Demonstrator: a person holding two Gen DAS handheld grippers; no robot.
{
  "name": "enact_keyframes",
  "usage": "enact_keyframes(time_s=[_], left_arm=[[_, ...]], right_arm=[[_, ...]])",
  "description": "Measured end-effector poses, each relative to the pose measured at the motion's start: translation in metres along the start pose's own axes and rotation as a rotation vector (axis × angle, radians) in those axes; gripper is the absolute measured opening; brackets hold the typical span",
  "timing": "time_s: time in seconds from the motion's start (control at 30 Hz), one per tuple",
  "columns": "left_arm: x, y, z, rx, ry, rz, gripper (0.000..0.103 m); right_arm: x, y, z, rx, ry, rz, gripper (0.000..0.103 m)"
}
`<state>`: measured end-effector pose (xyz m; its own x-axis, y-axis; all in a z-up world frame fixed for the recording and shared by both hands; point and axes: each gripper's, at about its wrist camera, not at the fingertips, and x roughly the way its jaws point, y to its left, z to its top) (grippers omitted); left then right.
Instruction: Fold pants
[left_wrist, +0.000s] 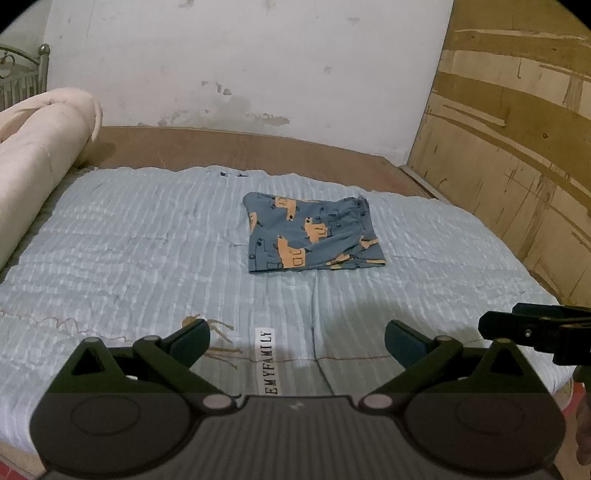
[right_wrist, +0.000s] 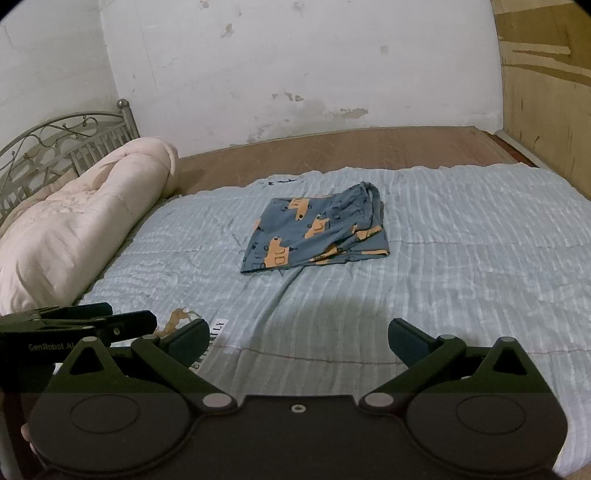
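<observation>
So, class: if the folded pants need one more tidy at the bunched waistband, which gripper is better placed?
Probably the right gripper: the pants have their waistband on the right. The left gripper is equally open and far back, so the edge is slight.

A pale blue striped quilted bedspread covers most of a brown wooden bed board, bare at twelve o'clock. A rolled pale pink quilt lies along the nine o'clock edge, against a grey metal scrollwork headboard. A stained white plaster wall stands behind; scuffed plywood panelling fills three o'clock.
</observation>
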<state>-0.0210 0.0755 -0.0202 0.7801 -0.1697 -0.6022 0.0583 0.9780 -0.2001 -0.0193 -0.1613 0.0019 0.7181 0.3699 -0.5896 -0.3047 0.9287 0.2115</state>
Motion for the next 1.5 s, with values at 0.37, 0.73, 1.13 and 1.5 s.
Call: enact_keyframes(time_s=[0.37, 0.73, 1.13, 1.5], left_arm=[[-0.001, 0.001, 0.002, 0.000, -0.006, -0.005, 0.102], [-0.001, 0.000, 0.003, 0.001, -0.007, -0.004, 0.102], [-0.001, -0.002, 0.003, -0.004, -0.002, -0.006, 0.102], [-0.010, -0.003, 0.004, -0.009, -0.068, 0.030, 0.102]], right_arm=[[0.000, 0.000, 0.002, 0.000, -0.002, 0.000, 0.102], [0.000, -0.001, 0.002, -0.001, -0.003, -0.002, 0.102], [0.000, -0.001, 0.002, 0.000, -0.003, -0.004, 0.102], [0.001, -0.001, 0.002, 0.002, -0.002, -0.003, 0.102]])
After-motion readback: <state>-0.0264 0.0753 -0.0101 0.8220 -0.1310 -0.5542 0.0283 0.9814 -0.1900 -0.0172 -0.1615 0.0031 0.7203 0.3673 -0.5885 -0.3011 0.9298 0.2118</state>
